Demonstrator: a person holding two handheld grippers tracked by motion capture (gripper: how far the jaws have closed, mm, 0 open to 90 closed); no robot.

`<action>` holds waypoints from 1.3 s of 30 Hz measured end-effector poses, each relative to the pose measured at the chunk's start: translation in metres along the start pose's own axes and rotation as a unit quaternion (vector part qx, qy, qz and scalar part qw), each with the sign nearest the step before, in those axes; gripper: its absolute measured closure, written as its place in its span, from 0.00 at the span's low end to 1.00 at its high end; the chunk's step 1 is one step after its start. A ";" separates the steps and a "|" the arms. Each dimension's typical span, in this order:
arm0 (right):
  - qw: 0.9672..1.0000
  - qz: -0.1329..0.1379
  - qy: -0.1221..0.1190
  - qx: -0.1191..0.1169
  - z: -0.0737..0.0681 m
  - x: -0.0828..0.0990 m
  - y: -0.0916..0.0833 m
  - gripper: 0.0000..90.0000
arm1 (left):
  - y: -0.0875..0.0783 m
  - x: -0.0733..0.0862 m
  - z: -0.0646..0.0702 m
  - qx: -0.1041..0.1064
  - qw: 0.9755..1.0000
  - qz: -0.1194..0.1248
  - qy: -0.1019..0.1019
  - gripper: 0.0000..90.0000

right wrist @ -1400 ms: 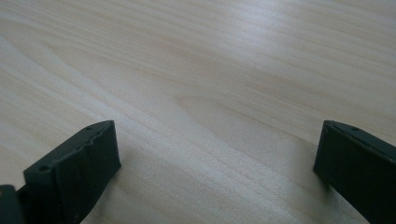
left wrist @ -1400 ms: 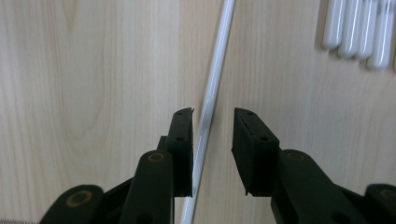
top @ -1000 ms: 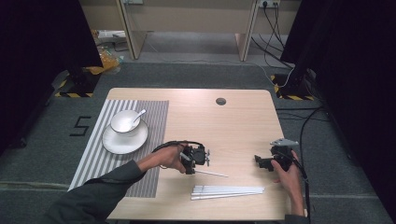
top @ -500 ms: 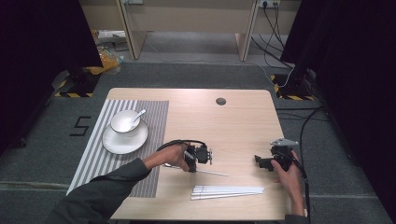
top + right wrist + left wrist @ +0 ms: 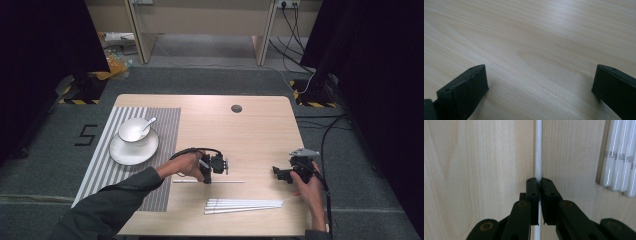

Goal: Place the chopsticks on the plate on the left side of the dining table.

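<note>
High view: left gripper (image 5: 206, 176) clamped on thin white plastic straw (image 5: 225, 181), lying flat on pale wooden table (image 5: 260, 135); white bowl (image 5: 133, 129) holding white spoon (image 5: 148, 123), on white plate (image 5: 131, 152). Left gripper view: jaws just closing, pinching straw (image 5: 538, 150) beside bundled white straws (image 5: 619, 157). Right gripper view: right gripper (image 5: 540, 82) spread wide over bare wood.

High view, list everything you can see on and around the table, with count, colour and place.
Single white chopstick: one, white, table middle, clamped in the left gripper.
Bundle of white chopsticks: several, white, near edge of the table.
Round white plate: one, white, on the striped mat.
White bowl: one, white, on the plate.
White spoon: one, white, in the bowl.
Grey striped placemat: one, table's left.
Light wooden table: one.
Left gripper: black, shut on the chopstick.
Right gripper: black, jaws open, table's right.
</note>
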State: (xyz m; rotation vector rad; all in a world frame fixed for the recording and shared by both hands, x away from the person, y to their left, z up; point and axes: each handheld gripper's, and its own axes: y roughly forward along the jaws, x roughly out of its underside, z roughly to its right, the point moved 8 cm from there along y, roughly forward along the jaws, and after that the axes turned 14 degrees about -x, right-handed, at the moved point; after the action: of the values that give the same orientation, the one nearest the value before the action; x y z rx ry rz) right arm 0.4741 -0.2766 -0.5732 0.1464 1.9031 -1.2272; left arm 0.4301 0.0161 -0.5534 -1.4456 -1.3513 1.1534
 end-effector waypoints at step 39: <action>1.000 0.001 0.000 0.000 0.000 0.000 0.000 0.00 | -0.035 0.082 -0.045 -0.023 0.996 -0.039 -0.082 0.94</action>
State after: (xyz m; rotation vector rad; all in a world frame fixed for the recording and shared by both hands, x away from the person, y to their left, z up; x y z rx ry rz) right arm 0.4745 -0.2766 -0.5733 0.1475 1.9018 -1.2268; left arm 0.4659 0.1017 -0.5155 -1.3408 -1.5430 1.2186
